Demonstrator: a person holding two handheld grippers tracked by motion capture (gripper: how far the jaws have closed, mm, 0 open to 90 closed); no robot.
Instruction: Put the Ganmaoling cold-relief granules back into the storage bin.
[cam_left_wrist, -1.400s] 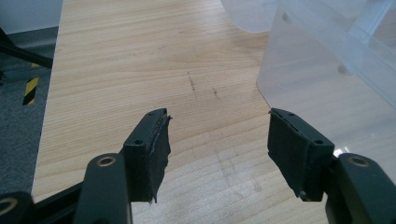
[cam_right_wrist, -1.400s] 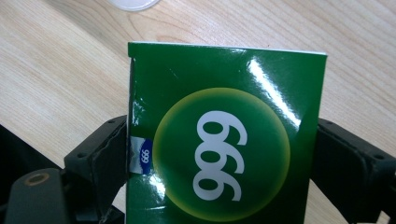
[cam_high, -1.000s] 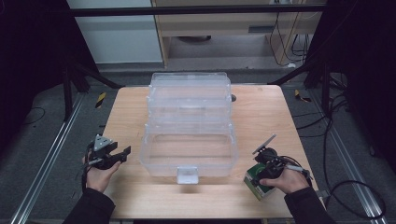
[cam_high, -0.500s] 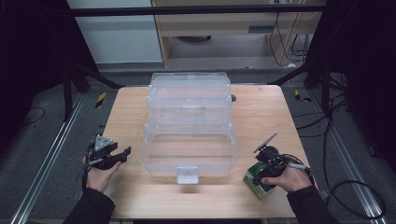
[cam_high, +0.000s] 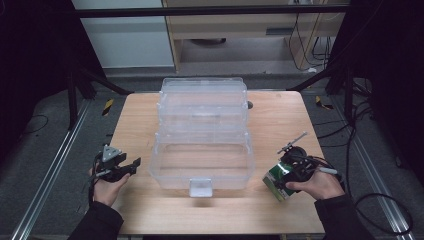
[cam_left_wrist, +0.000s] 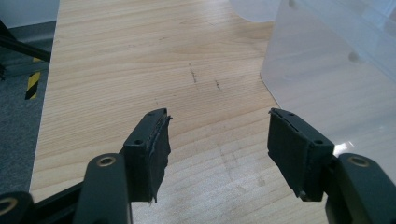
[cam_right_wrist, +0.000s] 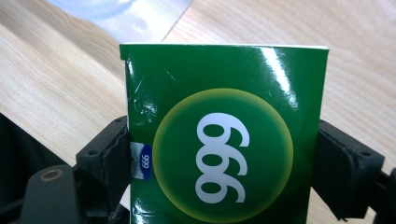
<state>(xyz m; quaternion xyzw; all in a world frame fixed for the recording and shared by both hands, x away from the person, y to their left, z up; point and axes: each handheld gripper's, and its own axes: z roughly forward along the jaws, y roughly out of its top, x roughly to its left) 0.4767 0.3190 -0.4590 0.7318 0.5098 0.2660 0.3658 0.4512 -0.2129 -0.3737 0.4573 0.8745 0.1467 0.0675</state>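
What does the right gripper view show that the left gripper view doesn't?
The right gripper view alone shows a glossy green cardboard box printed with white digits in a yellow-green circle, clamped between the right gripper jaws. The left gripper view alone shows the left gripper with its jaws spread apart and nothing between them, plus grey floor with a yellow-black stripe beyond the table edge. Both share the light wooden table and a part of the clear plastic storage box.
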